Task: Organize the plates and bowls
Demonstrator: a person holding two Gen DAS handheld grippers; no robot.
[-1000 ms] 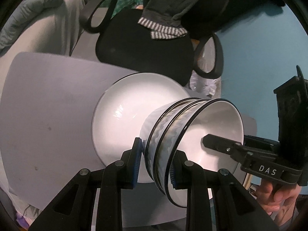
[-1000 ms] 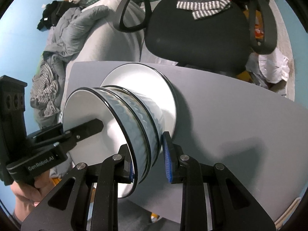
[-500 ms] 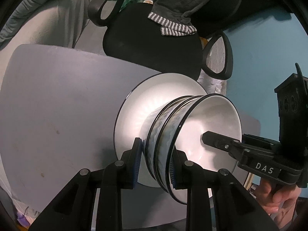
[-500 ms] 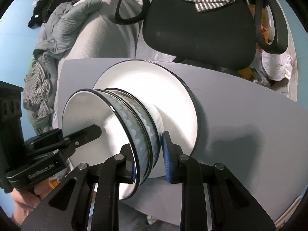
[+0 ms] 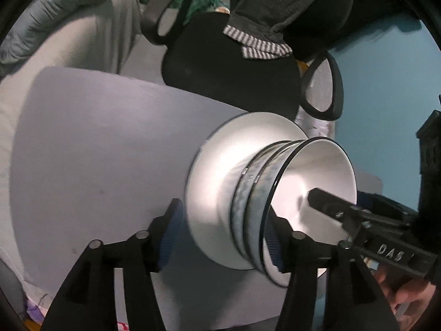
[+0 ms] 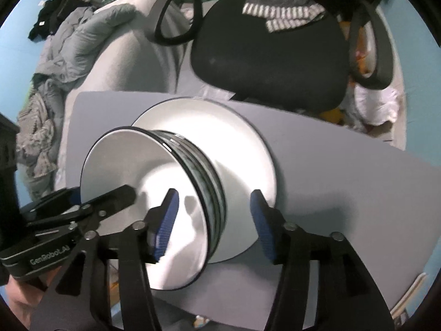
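Observation:
A stack of nested bowls [image 5: 311,182], white inside with blue-grey wavy sides and black rims, sits on a white plate [image 5: 220,171] on the grey table [image 5: 96,151]. My left gripper [image 5: 220,240] straddles the near rim of the stack; its jaws are opening and the blue pads stand off the bowl wall. In the right wrist view the same bowls [image 6: 143,171] rest on the plate [image 6: 248,143]. My right gripper [image 6: 213,226] straddles the opposite rim, its jaws opening too, with both pads clear. Each view shows one finger of the other gripper reaching into the top bowl.
A black office chair [image 6: 270,55] with a striped grey garment [image 6: 284,13] stands just past the table's far edge. Crumpled grey clothing lies on a bed [image 6: 82,41] to the left. A person's hand [image 5: 408,298] holds the right gripper at the lower right.
Both grippers, shut on the bowl rims before, now have their pads spread apart and off the walls. The bowl stack has settled on the plate.

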